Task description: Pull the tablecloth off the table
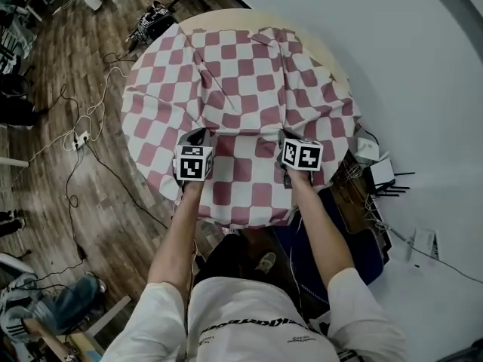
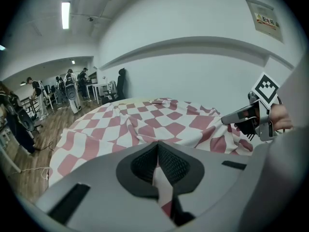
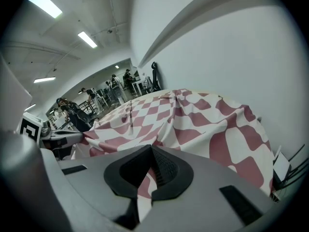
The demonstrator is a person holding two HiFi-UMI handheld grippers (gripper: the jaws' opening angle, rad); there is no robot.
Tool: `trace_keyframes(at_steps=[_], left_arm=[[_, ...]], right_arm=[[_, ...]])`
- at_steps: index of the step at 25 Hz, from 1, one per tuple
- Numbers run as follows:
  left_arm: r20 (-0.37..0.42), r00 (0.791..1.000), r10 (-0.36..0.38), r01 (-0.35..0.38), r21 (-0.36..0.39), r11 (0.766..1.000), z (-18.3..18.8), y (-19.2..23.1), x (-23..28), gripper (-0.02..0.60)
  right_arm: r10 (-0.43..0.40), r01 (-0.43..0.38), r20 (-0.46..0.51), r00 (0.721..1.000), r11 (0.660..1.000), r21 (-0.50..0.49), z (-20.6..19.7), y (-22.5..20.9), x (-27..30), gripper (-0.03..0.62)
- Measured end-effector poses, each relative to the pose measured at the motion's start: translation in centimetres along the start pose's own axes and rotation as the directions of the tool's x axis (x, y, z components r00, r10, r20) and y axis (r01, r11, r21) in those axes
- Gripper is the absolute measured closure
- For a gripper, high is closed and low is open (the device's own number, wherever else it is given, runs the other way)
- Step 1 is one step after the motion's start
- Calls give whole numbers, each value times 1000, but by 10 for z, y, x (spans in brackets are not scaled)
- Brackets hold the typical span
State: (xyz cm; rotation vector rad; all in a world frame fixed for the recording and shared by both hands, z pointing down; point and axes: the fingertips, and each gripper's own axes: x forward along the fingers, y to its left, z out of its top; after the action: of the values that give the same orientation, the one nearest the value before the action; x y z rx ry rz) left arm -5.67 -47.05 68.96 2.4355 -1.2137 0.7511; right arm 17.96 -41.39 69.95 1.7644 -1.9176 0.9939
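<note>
A red-and-white checked tablecloth [image 1: 241, 89] covers a round table [image 1: 226, 15], whose bare pale top shows at the far rim. The cloth is rumpled, with folds running toward me. My left gripper [image 1: 202, 136] is shut on a pinch of the cloth near its front edge; the fabric [image 2: 161, 178] runs between its dark pads. My right gripper [image 1: 284, 137] is shut on the cloth a little to the right, and cloth [image 3: 145, 178] shows between its pads too. Each gripper appears in the other's view: the right gripper [image 2: 256, 117] and the left gripper [image 3: 53, 137].
Cables and a power strip [image 1: 79, 139] lie on the wooden floor left of the table. A white wall is on the right, with routers and boxes [image 1: 377, 173] at its foot. Bags [image 1: 155, 17] sit beyond the table. People [image 2: 70, 83] stand far off in the room.
</note>
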Motion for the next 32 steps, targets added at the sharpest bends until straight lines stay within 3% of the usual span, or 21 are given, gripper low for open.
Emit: trace_keyframes(at_steps=[11, 21, 32], left_arm=[[74, 996, 42, -36, -70, 997, -24, -43, -81, 568], [155, 986, 66, -49, -108, 993, -1, -64, -169, 568], [207, 976, 63, -51, -60, 997, -4, -115, -229, 568]], right_arm=[[36, -26, 92, 995, 994, -102, -32, 24, -82, 562], [82, -58, 150, 985, 986, -155, -22, 59, -165, 562], [123, -102, 212, 970, 989, -105, -54, 55, -237, 562]])
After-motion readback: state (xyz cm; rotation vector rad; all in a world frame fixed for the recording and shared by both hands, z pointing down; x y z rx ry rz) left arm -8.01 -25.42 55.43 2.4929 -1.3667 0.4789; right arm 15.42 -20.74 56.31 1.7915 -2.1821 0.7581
